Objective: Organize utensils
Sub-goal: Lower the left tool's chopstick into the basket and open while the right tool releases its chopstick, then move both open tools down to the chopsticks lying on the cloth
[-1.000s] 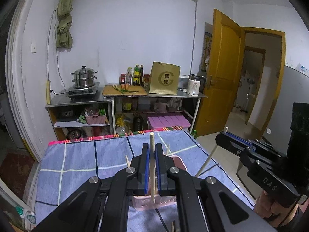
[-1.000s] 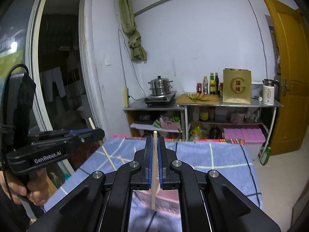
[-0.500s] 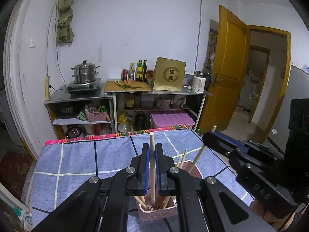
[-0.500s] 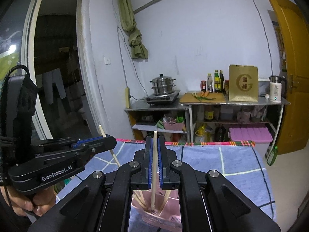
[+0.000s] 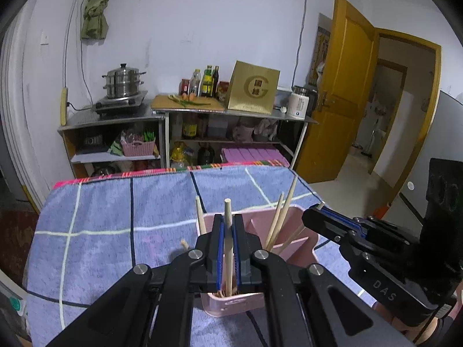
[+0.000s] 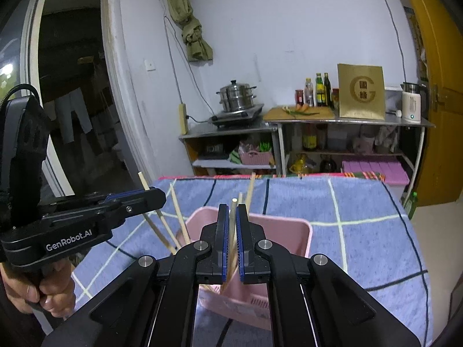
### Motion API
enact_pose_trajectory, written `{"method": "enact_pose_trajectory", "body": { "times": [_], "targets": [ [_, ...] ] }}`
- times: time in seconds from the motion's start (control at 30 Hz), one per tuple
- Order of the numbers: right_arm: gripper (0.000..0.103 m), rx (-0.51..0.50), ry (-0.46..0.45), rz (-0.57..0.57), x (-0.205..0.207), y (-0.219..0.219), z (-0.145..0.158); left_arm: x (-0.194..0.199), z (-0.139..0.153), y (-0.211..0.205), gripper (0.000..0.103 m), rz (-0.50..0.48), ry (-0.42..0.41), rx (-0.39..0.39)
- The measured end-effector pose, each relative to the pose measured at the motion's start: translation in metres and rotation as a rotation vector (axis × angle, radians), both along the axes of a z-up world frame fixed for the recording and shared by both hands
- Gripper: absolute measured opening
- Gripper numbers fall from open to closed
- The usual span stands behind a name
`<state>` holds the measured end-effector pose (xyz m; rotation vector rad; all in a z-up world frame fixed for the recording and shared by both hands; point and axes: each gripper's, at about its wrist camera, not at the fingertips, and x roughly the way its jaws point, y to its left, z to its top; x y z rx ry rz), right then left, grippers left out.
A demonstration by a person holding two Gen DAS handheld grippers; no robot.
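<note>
A pink utensil holder (image 5: 292, 231) (image 6: 292, 231) stands on the blue checked tablecloth (image 5: 115, 202) with several wooden chopsticks leaning in it. My left gripper (image 5: 227, 248) is shut on one upright chopstick (image 5: 228, 231) whose lower end reaches into the holder's near compartment. My right gripper (image 6: 230, 243) is shut on another chopstick (image 6: 233, 225), held over the holder with its lower end inside. Each gripper shows in the other's view, the right one (image 5: 321, 214) beside the holder's right edge, the left one (image 6: 147, 196) at the holder's left.
Metal shelves (image 5: 185, 115) stand against the far wall with a steamer pot (image 5: 123, 79), bottles, a gold box (image 5: 253, 91) and a kettle. An open orange door (image 5: 341, 86) is at the right. A dark doorway (image 6: 72, 101) is at the left.
Both grippers have come down and closer to the holder. The chopsticks' lower ends are now inside it, and the holder looks larger in both views.
</note>
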<state>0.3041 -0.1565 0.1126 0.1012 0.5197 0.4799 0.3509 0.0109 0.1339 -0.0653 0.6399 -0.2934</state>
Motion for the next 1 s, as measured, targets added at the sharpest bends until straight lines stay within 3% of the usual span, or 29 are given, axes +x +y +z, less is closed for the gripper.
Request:
{"method": "enact_pose_trajectory", "body": {
  "times": [0.23, 0.3, 0.43, 0.77, 1.0],
  "targets": [
    [0.005, -0.02, 0.029, 0.035, -0.003, 0.001, -0.007, -0.001, -0.018, 0.003, 0.006, 0.022, 0.049, -0.001],
    [0.009, -0.023, 0.022, 0.033, -0.007, -0.002, -0.007, -0.005, -0.019, 0.005, 0.006, 0.026, 0.05, -0.007],
    [0.013, -0.007, 0.012, 0.021, -0.017, -0.01, -0.003, -0.016, -0.015, 0.009, 0.014, 0.027, 0.04, -0.031],
    [0.014, 0.026, -0.025, -0.028, -0.067, -0.05, 0.008, -0.079, -0.003, 0.016, 0.017, 0.04, -0.041, -0.036],
    [0.023, 0.026, 0.067, -0.029, -0.084, -0.061, -0.028, -0.123, -0.025, 0.006, 0.026, 0.0, -0.04, -0.038]
  ]
}}
